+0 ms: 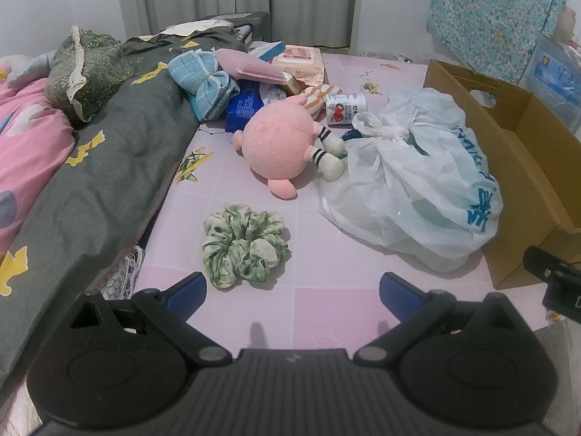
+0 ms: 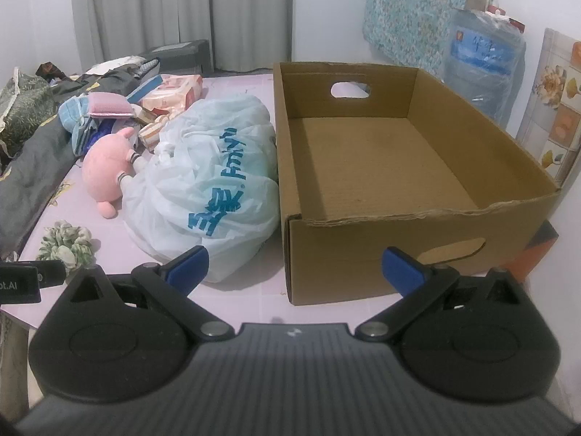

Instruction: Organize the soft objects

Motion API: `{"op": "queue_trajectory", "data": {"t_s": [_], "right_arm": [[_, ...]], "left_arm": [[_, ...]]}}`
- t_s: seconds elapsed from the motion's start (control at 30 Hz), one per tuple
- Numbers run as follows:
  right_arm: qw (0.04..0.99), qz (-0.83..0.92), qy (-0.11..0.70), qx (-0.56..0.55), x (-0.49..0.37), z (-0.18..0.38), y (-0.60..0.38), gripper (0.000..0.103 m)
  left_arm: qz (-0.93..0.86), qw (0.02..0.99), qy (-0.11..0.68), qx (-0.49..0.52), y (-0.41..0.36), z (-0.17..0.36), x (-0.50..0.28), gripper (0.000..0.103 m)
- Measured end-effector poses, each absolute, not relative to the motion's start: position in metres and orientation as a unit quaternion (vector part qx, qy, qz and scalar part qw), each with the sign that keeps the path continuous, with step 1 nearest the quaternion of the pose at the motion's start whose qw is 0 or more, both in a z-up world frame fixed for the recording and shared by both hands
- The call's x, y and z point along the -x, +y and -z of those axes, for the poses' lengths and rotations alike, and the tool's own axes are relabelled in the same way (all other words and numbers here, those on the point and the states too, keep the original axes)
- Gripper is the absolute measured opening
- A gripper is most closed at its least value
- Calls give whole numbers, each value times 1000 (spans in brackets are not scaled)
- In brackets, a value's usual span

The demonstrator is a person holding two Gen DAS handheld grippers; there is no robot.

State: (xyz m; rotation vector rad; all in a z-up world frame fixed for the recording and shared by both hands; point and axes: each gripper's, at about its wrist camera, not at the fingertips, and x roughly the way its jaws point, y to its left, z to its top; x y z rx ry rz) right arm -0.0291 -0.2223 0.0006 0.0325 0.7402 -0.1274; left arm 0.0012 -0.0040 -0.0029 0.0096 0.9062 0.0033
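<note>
White plastic bag [image 2: 203, 185] between pink plush [image 2: 107, 169] and cardboard box [image 2: 410, 218].

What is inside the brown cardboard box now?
Nothing: the brown cardboard box shows only its bare floor. A strip right behind the near wall is hidden, so that part is unknown.

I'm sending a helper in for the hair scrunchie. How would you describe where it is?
Start at the open cardboard box on the pink sheet; the tied white plastic bag lies against its left side. Nearer than the pink plush toy lies the scrunchie, alone: a ruffled ring of green-and-white fabric.
</note>
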Motion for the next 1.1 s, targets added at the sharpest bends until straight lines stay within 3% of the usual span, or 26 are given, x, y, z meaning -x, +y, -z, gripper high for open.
{"op": "queue_trajectory", "data": {"t_s": [1.1], "right_arm": [[927,59,370,-15,24,1,-220,102]], "left_arm": [[-3,895,446,-3,2,5,-5,102]]}}
